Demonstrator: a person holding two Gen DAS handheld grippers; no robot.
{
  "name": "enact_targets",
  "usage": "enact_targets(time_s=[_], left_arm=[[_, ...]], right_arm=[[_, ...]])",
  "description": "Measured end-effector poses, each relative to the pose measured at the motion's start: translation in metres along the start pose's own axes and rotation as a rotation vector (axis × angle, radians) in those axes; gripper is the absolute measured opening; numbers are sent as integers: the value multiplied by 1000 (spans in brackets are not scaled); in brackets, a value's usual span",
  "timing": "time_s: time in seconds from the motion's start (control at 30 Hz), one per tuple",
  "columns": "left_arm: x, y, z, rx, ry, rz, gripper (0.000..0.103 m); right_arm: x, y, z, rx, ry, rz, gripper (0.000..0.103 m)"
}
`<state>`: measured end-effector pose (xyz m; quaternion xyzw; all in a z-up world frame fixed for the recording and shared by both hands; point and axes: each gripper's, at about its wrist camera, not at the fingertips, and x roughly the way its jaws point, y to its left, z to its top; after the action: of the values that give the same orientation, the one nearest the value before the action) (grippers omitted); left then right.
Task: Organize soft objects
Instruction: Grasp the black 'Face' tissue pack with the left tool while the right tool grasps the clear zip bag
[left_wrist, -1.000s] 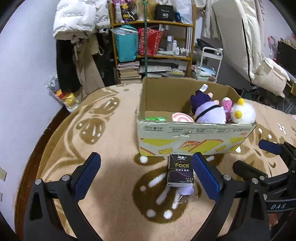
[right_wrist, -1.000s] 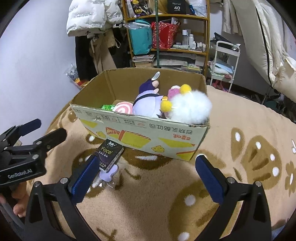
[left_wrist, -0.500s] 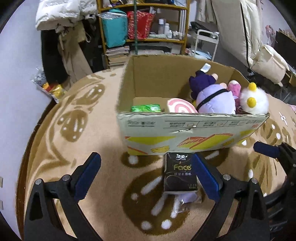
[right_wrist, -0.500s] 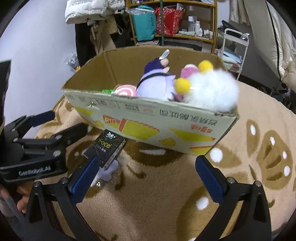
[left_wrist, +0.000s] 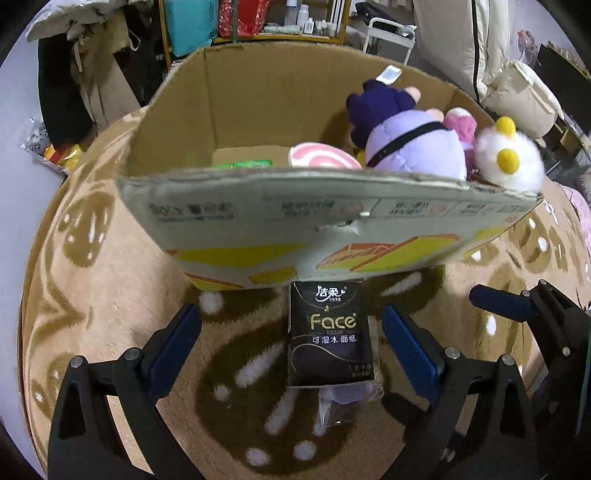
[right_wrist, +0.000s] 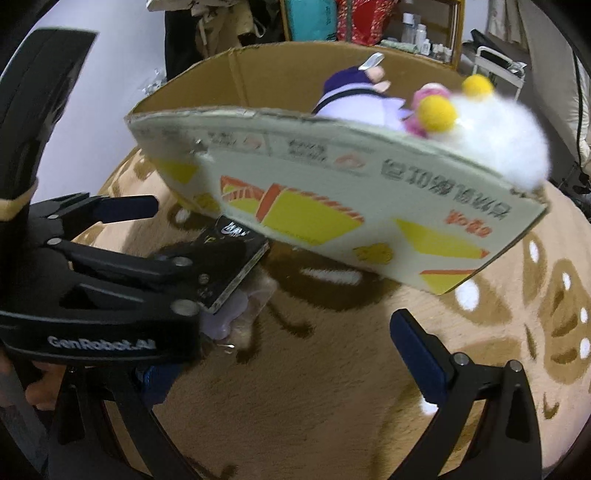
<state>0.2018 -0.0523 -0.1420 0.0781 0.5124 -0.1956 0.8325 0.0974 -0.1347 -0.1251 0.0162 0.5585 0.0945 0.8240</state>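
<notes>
Sitting on the brown patterned rug (left_wrist: 110, 295), the cardboard box (left_wrist: 332, 236) already holds a purple plush (left_wrist: 413, 147), a white fluffy plush (left_wrist: 513, 162) and a pink swirl item (left_wrist: 321, 157). Black tissue pack (left_wrist: 328, 332) lies on the rug against the box's front wall, its near end on top of a small crinkly plastic-wrapped purple thing (left_wrist: 347, 402). Left gripper (left_wrist: 291, 350) is spread wide, pads either side of the pack, not touching. Right gripper (right_wrist: 280, 354) is also apart, holding nothing. Pack looks light, squashy, with slick film; best pinched across its long sides mid-length, gently. Wrapped item underneath may snag or slide.
</notes>
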Motion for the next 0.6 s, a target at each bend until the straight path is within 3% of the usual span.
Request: enact_targets(time_s=[0.33,0.6], left_arm=[[17,-5,-2,7,64,0,96],[29,-4,-1,-20,97,2,73]], right_arm=[[12,5,-1,3,0,31,103],[27,16,-3,-15,36,34,103]])
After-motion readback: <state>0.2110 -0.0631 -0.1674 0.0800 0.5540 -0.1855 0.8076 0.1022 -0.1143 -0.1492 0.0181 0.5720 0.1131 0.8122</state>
